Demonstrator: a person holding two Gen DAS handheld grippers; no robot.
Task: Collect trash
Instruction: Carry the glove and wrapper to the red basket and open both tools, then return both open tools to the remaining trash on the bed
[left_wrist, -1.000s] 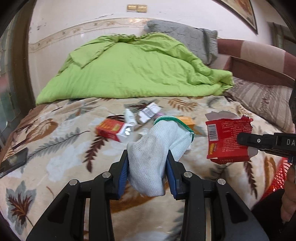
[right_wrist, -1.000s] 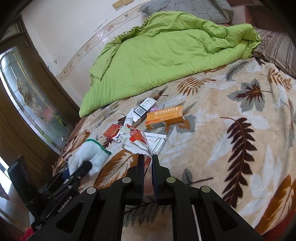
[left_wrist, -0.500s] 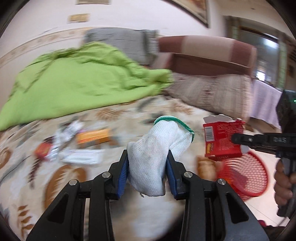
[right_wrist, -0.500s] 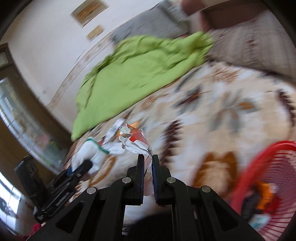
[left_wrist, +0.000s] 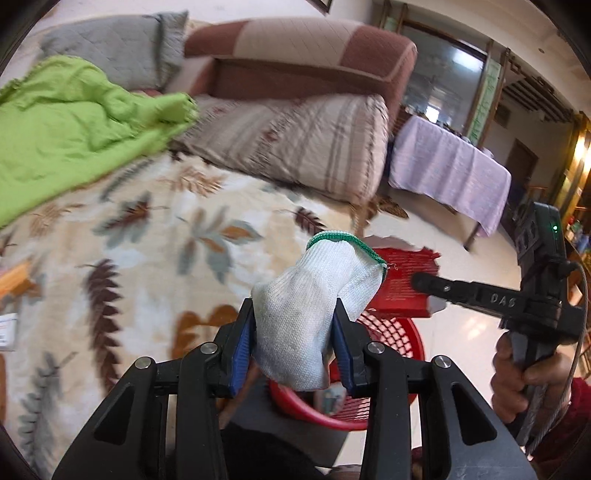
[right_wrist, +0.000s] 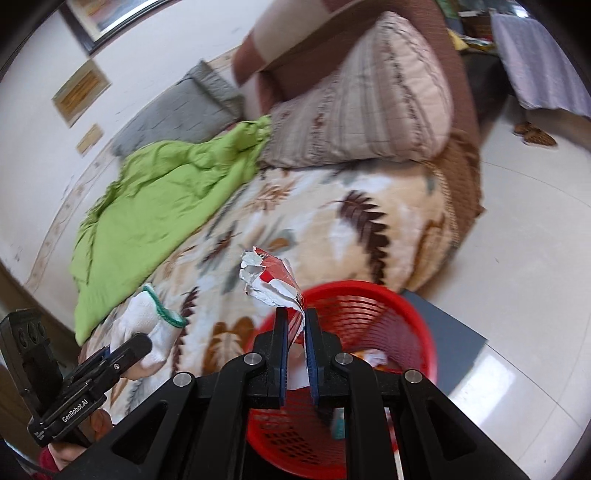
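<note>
The bed with its leaf-patterned blanket, which filled both views a second ago, now lies off to the left, and the green quilt has slid to the far left edge. A red mesh basket on the pale floor, out of sight a second ago, now sits below both grippers, with scraps already inside it. The left gripper holds a white knit glove with a green cuff between its blue pads; its jaws have just been opening slightly, yet the glove is still pressed between them, above the basket's near rim. The right gripper, jaws narrow, pinches a torn red carton over the basket. The small boxes that lay mid-bed earlier are now only a blur at the left edge.
</note>
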